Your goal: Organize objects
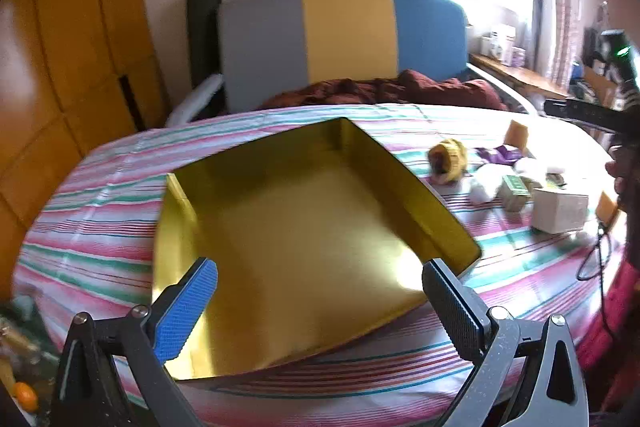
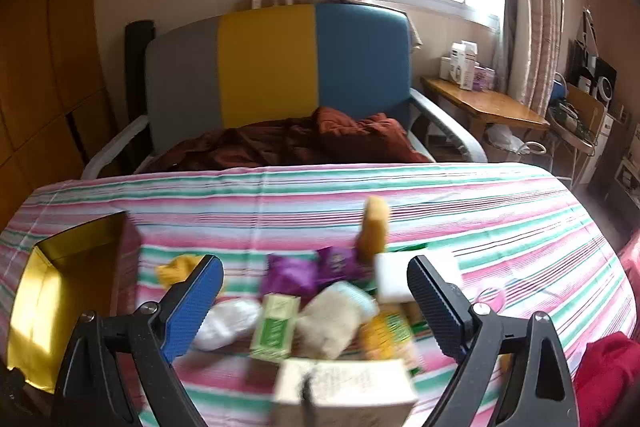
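A shallow gold tin tray (image 1: 296, 227) lies empty on the striped tablecloth; it also shows at the left of the right wrist view (image 2: 44, 303). My left gripper (image 1: 320, 295) is open and empty above the tray's near edge. My right gripper (image 2: 316, 291) is open and empty above a heap of small things: a green box (image 2: 276, 327), a white box (image 2: 344, 391), purple wrappers (image 2: 312, 271), a white bag (image 2: 224, 323), a yellow packet (image 2: 388, 339) and an orange block (image 2: 376, 223). The same heap lies right of the tray in the left wrist view (image 1: 520, 179).
The striped table (image 2: 400, 195) ends at a sofa with grey, yellow and blue panels (image 2: 280, 63) holding a dark red blanket (image 2: 304, 139). A wooden side table (image 2: 480, 103) with bottles stands at right. A wooden cabinet (image 1: 60, 67) is at left. A cable (image 1: 596, 251) lies near the table's right edge.
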`<state>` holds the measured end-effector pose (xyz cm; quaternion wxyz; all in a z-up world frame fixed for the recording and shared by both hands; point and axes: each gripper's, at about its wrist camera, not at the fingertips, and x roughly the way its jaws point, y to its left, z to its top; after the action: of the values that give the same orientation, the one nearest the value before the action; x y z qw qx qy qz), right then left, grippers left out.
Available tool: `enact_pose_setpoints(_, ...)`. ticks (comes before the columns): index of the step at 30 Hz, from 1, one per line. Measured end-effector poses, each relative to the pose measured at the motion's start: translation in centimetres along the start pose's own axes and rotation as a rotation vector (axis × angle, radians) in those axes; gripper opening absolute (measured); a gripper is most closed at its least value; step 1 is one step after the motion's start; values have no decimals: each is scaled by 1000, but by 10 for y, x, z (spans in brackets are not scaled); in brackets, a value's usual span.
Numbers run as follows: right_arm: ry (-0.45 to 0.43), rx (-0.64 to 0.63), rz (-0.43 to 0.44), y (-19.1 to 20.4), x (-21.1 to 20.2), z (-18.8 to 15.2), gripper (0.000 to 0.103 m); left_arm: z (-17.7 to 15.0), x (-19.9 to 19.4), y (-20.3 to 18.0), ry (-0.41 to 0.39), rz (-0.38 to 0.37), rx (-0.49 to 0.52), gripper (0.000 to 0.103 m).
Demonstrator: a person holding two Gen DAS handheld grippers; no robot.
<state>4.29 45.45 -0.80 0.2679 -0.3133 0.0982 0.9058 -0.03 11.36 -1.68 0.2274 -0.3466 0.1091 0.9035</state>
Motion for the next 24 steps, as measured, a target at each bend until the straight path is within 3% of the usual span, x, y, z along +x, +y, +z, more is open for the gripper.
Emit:
enact_pose_setpoints(3,15,58,17,-25,11,0,95,8,6,-11,15,-51,15,103)
enact_pose_setpoints(9,92,299,84,-69,31,-7,95,33,25,-40,23,-122,77,103)
enact_pose_setpoints(17,115,338,126,-73,33,-10,95,77,66,-86,45,-243,135,103)
enact_pose_setpoints(24,143,338,153,-70,36,-12,95,108,118,-114,100,-266,145,103)
